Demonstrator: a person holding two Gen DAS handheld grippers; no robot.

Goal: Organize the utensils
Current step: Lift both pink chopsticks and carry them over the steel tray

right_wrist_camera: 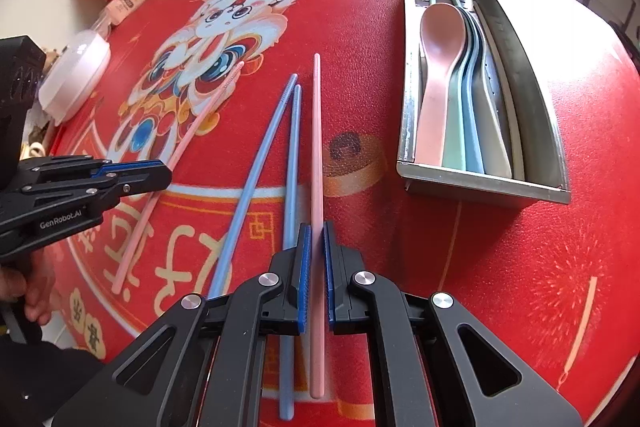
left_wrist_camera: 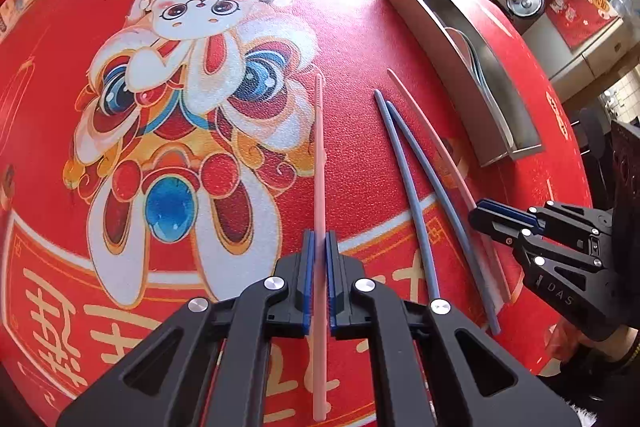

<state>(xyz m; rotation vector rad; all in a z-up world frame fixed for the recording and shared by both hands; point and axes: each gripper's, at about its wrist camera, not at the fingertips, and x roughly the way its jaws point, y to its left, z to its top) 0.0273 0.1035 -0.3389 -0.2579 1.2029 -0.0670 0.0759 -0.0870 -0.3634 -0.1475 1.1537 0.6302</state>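
Left wrist view
Left gripper [left_wrist_camera: 319, 247]: its two blue pads sit on each side of a pink chopstick [left_wrist_camera: 319, 163]. It looks like it is grasping the stick, but I cannot tell if the pads press on it.
Pink chopstick: it lies on the red tabletop [left_wrist_camera: 360, 39], across the cartoon lion picture. Its near end runs under the gripper.
Blue chopsticks [left_wrist_camera: 416, 195]: two of them lie side by side, just right of the pink one. Their near ends are partly hidden behind the gripper arm.
Second pink chopstick [left_wrist_camera: 440, 139]: it lies between the blue pair and the metal tray [left_wrist_camera: 424, 7].
Right gripper [left_wrist_camera: 478, 217]: its tip is at this second stick. How wide it is open is hard to see from the side.
Metal tray: it stands near the far right edge of the tabletop. Most of what is inside is hidden by its wall.

Right wrist view
Right gripper [right_wrist_camera: 316, 247]: the pads are a little apart around the second pink chopstick [right_wrist_camera: 316, 147]. I cannot tell if they squeeze it.
Blue chopsticks [right_wrist_camera: 276, 147]: just left of that stick.
Left gripper [right_wrist_camera: 160, 175]: its tip covers part of the first pink chopstick [right_wrist_camera: 200, 119].
Spoons [right_wrist_camera: 440, 67]: a pink one on top, with green, blue and white ones half hidden under it, in the left part of the tray [right_wrist_camera: 480, 187].
White lid [right_wrist_camera: 76, 67]: at the far left edge, blurry.
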